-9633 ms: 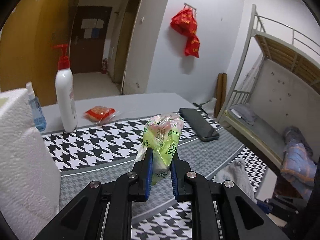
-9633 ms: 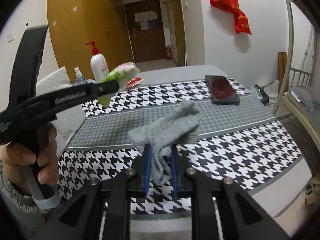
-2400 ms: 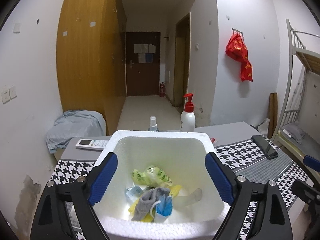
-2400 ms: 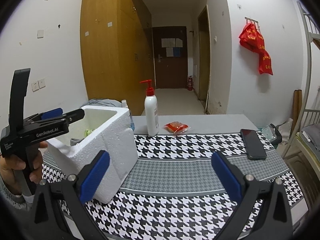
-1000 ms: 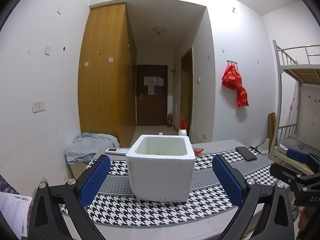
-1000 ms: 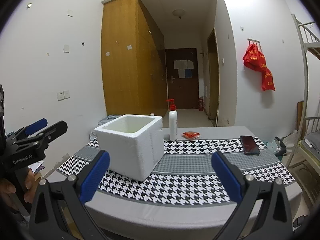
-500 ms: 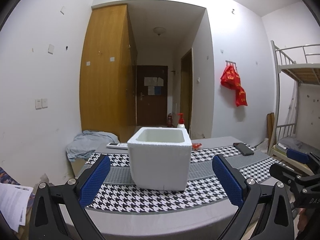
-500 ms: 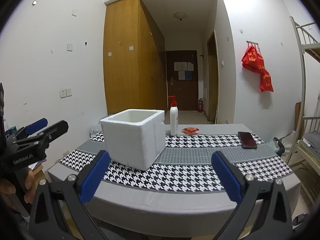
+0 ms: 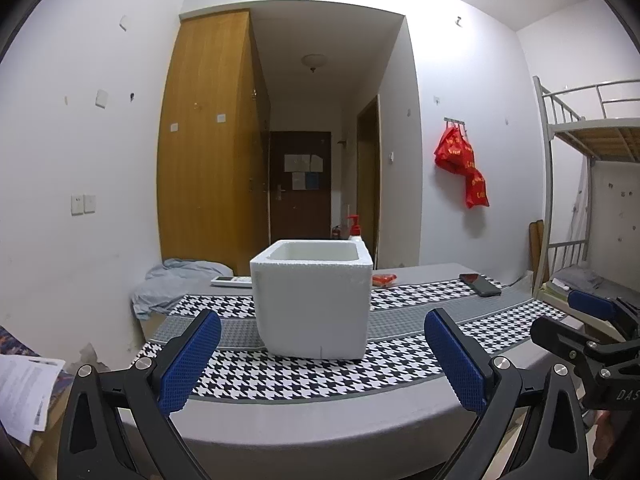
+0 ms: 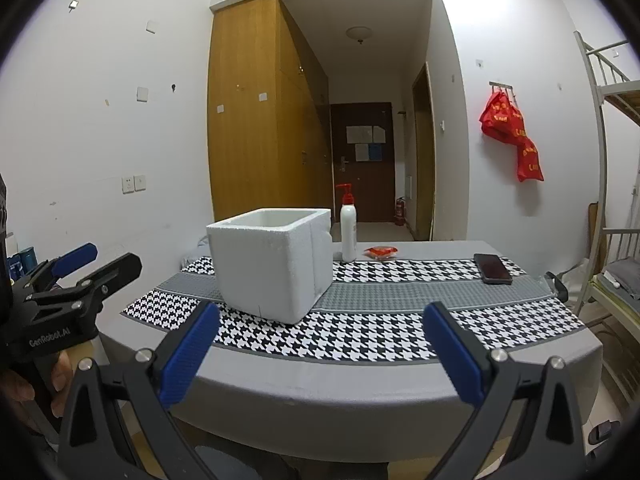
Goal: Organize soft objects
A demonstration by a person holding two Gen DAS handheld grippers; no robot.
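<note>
Foam box [image 9: 312, 304]: stood on houndstooth cloth [image 9: 400, 368]. Left gripper [image 9: 322, 356] and right gripper [image 10: 320, 354]: held before the box, spread wide, nothing gripped.

The foam box [image 9: 312, 304] stood with its opening above the cameras' line of sight, so whatever lay inside it was hidden in both views. In the left wrist view the box covered all but the red pump top of the bottle [image 9: 353, 226] behind it. The papers on the far door [image 10: 370, 142] were too small to read. The left claw [image 9: 322, 360] and the right claw [image 10: 320, 356] were both cut off at the bottom edge of their own views, handles out of sight. The bunk bed [image 9: 592, 200] ran past the right edge, and the loose sheets [image 9: 24, 392] ran past the left edge.
</note>
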